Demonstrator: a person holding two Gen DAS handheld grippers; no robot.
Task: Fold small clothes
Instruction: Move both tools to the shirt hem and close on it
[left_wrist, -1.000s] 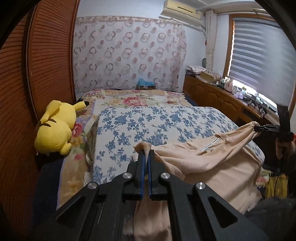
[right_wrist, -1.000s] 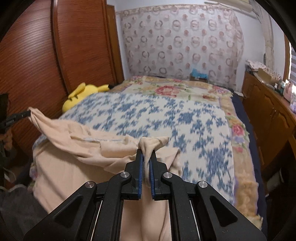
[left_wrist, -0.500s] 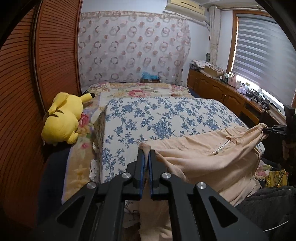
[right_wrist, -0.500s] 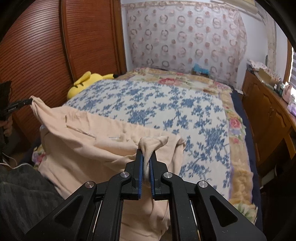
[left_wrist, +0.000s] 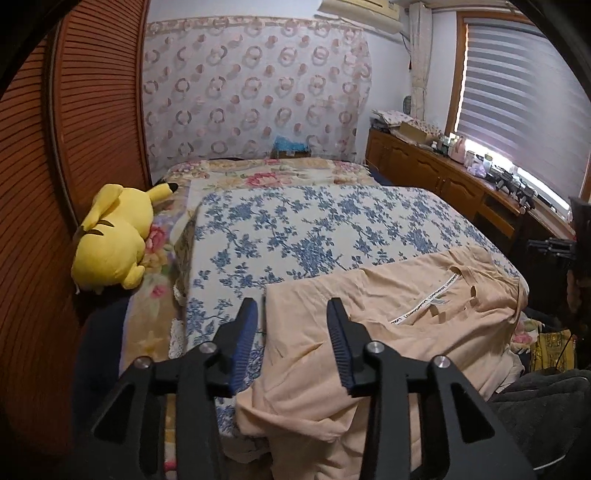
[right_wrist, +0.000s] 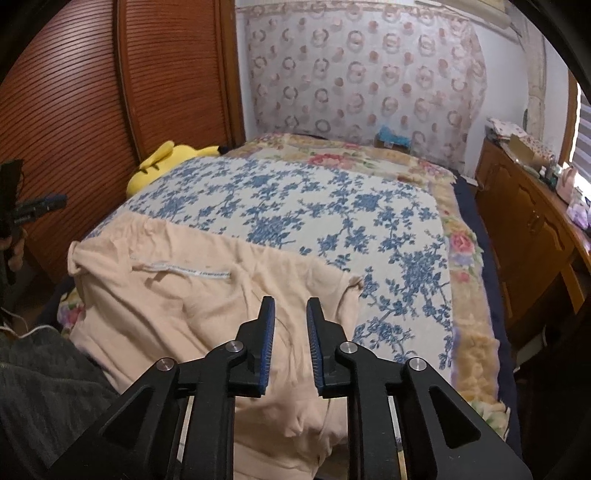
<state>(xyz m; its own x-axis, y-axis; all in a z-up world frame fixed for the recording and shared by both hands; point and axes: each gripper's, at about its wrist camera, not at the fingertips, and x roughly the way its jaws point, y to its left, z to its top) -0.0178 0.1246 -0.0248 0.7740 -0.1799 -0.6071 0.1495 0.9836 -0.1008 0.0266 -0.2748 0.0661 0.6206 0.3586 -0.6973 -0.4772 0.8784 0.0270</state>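
Both hand-held grippers are released. Left hand-held gripper (left_wrist: 291, 315), at lower centre of its view, has its jaws spread wide and nothing between them; its left finger hangs over the bedspread, its right over the near left corner of the shirt (left_wrist: 388, 332). Right hand-held gripper (right_wrist: 290, 315), lower centre of its own view, is parted more narrowly, likewise empty, above the cloth just short of the right sleeve.

That beige shirt lies spread across the foot of the bed (left_wrist: 314, 229), neck and label toward the middle, its lower part spilling over the near edge. Placing it flat with the shoulders square looks meant to give a smooth base for folding, and the grippers hovering at opposite corners suggests each is set to take a side next.

Left to right in the left view: a louvred wooden door (left_wrist: 85, 129), a yellow plush (left_wrist: 110, 240) at mid left, the shirt at lower right, then a wooden dresser (left_wrist: 443, 177) under the blinds at upper right. Only this view shows the blinds in full and the plush entire.

Only the right view shows the right sleeve's bunched cuff (right_wrist: 356, 282) and the bed's floral border (right_wrist: 469, 295), while its plush (right_wrist: 162, 162) is half hidden behind the bedspread. Each view catches the other gripper at its edge.
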